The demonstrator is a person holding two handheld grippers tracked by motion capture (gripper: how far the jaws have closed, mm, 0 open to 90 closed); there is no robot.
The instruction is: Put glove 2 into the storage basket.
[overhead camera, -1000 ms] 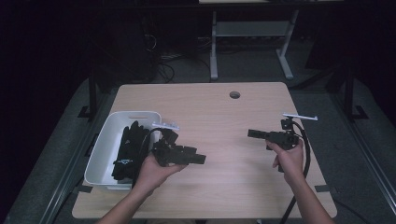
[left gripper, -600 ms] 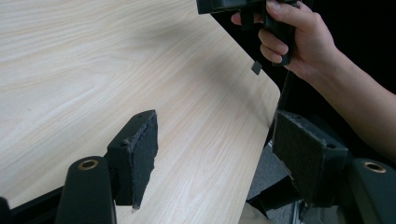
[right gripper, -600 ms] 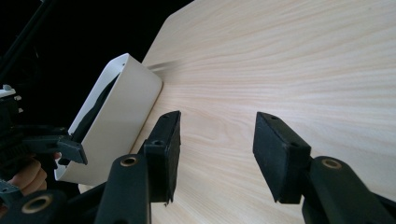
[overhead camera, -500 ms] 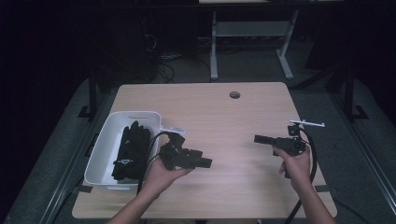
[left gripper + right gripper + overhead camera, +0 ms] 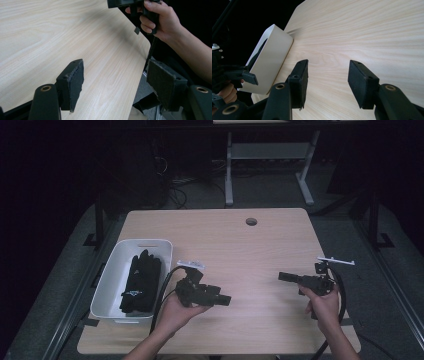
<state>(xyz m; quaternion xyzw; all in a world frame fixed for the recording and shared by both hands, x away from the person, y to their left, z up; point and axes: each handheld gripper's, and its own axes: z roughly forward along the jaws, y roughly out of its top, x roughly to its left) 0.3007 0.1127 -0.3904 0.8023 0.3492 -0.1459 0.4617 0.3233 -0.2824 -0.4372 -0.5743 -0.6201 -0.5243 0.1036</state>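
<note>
Table (image 5: 250, 250) is a light wood top w/ rounded corners and a small round hole (image 5: 251, 221) near the far edge; dark floor all round, a grey desk frame (image 5: 265, 165) standing behind it. Most of the top is bare, so plenty of open wood btwn the two hands and out toward the far edge. The one obstacle is the white bin (image 5: 112, 275), sitting at the left side close to the near-left corner, its long side running along the table's left edge.

Left hand (image 5: 172, 310) comes in from the bottom, just right of the bin, holding the left gripper (image 5: 227, 300) roughly level, jaws pointing right across the table toward the other hand. In the left gripper view its pads (image 5: 75, 82) stand well apart, nothing btwn them, just wood below and the table's rounded corner ahead.

Right hand (image 5: 322, 305) is near the right edge, right gripper (image 5: 282, 276) pointing left toward the bin. Its jaws are parted too, empty, wood grain showing btwn them in the right gripper view.

Black gloves (image 5: 141, 282) lie heaped inside the bin, filling most of its length, a small pale mark on one. Neither gripper touches them; left one is nearer
</note>
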